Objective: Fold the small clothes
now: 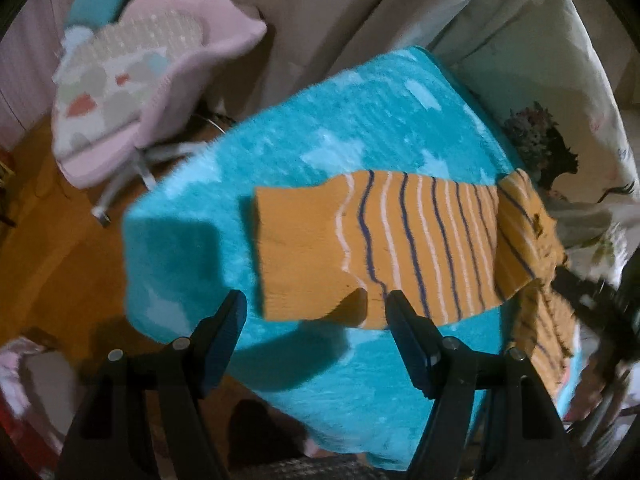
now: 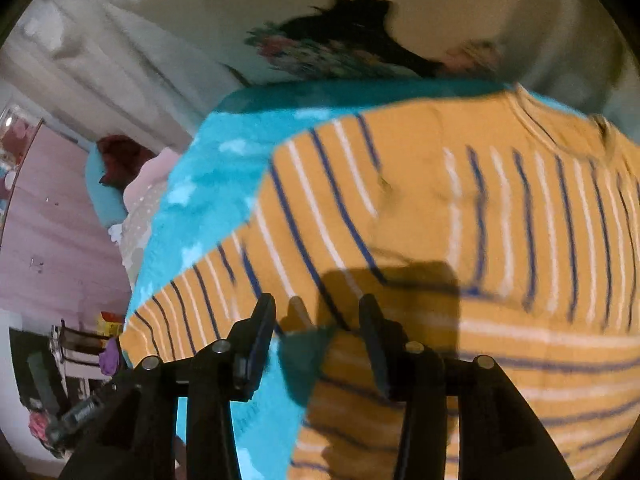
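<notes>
A small orange sweater [image 1: 420,240] with navy and white stripes lies spread on a fluffy turquoise blanket [image 1: 320,120]. Its plain orange hem end points left in the left wrist view, and its far right part droops over the blanket's edge. My left gripper [image 1: 316,308] hovers open over the sweater's near edge, with nothing pinched. In the right wrist view the sweater [image 2: 440,200] fills most of the picture on the blanket [image 2: 200,192]. My right gripper [image 2: 318,308] stands open just above the cloth, at the crook where a sleeve meets the body, its pads apart and not pressing on the fabric.
A pink cushioned chair [image 1: 152,80] stands on the wooden floor [image 1: 60,260] to the left of the blanket. A white pillow with a dark floral print [image 1: 560,140] [image 2: 340,40] lies behind the blanket. A pink wall [image 2: 60,220] is at far left.
</notes>
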Demonstrator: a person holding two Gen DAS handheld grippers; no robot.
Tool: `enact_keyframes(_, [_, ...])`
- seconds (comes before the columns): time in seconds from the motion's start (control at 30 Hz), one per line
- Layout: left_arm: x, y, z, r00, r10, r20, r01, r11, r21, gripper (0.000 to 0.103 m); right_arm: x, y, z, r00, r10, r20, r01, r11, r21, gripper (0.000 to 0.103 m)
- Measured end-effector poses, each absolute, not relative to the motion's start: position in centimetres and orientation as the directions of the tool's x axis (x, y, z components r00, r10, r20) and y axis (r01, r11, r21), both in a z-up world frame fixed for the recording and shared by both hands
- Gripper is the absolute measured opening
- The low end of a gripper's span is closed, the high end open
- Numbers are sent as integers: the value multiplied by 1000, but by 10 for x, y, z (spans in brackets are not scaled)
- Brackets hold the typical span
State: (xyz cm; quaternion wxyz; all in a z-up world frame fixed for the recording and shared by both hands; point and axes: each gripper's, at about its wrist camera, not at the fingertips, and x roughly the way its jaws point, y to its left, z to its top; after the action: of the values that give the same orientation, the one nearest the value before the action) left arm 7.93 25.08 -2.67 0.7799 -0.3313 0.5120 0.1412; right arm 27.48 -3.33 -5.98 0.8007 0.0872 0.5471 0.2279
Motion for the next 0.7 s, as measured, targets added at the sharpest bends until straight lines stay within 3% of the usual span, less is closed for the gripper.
enact_keyframes(0.27, [92,259,-30,430,-59,-901,-539,784,-309,71,239,-91,-64,319,472,-822,-151,882,447,48])
enact_keyframes(0.33, [98,259,-31,435,-77,-897,-516,795,-318,62,234,-98,-65,321,465,-825,-134,884,447,48])
enact_keyframes(0.4, [104,259,-32,417,-83,-905,-502,809,-306,24,230,-103,-68,324,457,-828,-115,888,446,48])
enact_keyframes(0.47, [108,263,-33,413,-111,-904,-499,803,-326,13,228,-108,-70,332,447,-830,-94,892,443,48])
enact_keyframes(0.7, [120,324,-2,447,-32,-894,-572,758,-313,8,219,-115,-66,356,428,-830,-64,898,436,48])
